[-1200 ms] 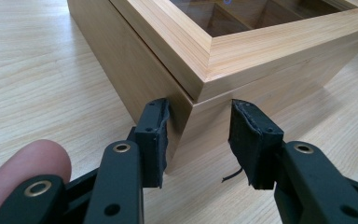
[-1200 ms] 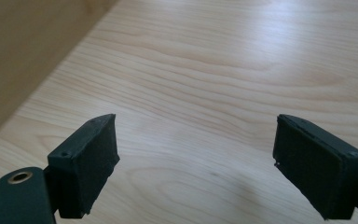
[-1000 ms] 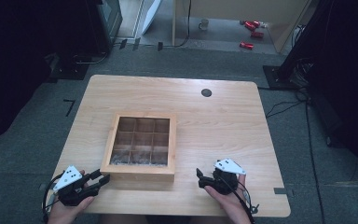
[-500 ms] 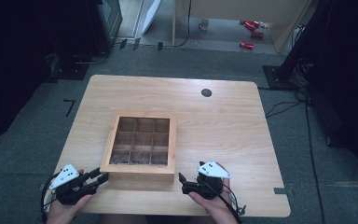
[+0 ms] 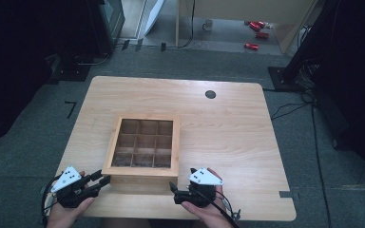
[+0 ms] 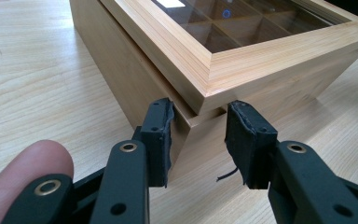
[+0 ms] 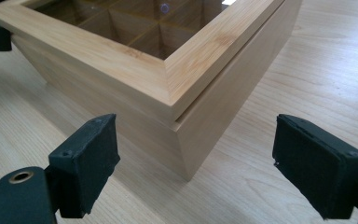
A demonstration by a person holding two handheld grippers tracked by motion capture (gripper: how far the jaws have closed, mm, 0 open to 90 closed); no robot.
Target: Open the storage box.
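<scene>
Left gripper (image 6: 197,140) jaws: pinched on the near left corner of the wooden box (image 5: 142,145).
Right gripper (image 7: 205,163) jaws: spread wide, the box's near right corner just ahead, untouched.
Box: lidded, set mid-bench (image 5: 228,123).
Writing: none readable.

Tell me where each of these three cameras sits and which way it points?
High view: above the person's side, facing forward and down on the table; both hands enter below.
Left gripper view: rides the left gripper, aimed at a near corner of the wooden box.
Right gripper view: rides the right gripper, facing the other near corner.
All share the box.
</scene>
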